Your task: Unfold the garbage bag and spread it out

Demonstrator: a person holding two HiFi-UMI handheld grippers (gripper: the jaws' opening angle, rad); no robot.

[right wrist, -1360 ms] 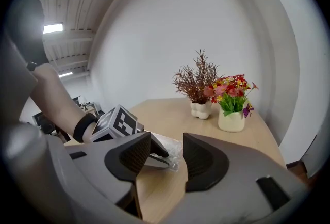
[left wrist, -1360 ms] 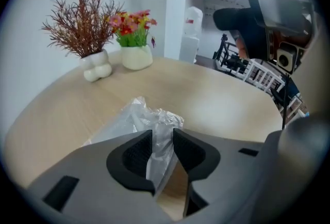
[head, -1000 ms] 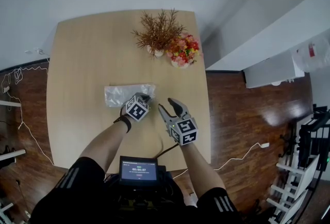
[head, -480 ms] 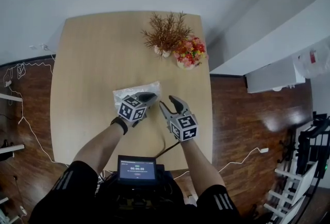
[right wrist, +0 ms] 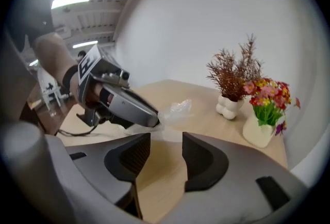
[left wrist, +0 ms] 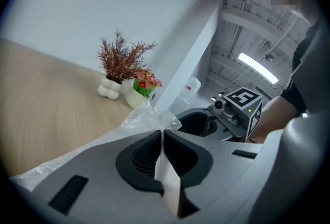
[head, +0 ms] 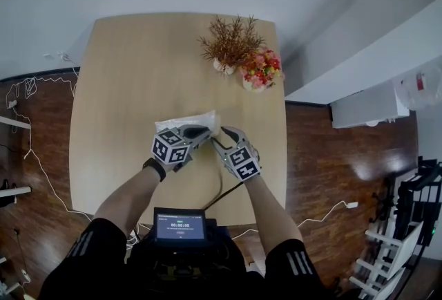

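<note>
A clear, crumpled garbage bag (head: 183, 122) lies partly folded at mid-table, its right end lifted. My left gripper (head: 202, 131) is shut on that end; in the left gripper view a strip of the bag (left wrist: 149, 118) runs between the closed jaws of the left gripper (left wrist: 161, 132) and puffs out past their tips. My right gripper (head: 221, 137) stands open just right of it, with nothing between the jaws. In the right gripper view the open right gripper (right wrist: 166, 138) faces the bag (right wrist: 178, 108), which hangs from the left gripper's tip (right wrist: 149, 117) a short way ahead.
A white vase of dried brown twigs (head: 230, 50) and a pot of red and yellow flowers (head: 261, 70) stand at the far right of the wooden table (head: 117, 84). A small screen (head: 179, 226) sits at the person's waist. Cables lie on the floor at left (head: 27, 95).
The left gripper has lifted the bag's right end off the table and drawn it up. The right gripper has moved in toward the left gripper's tip.
</note>
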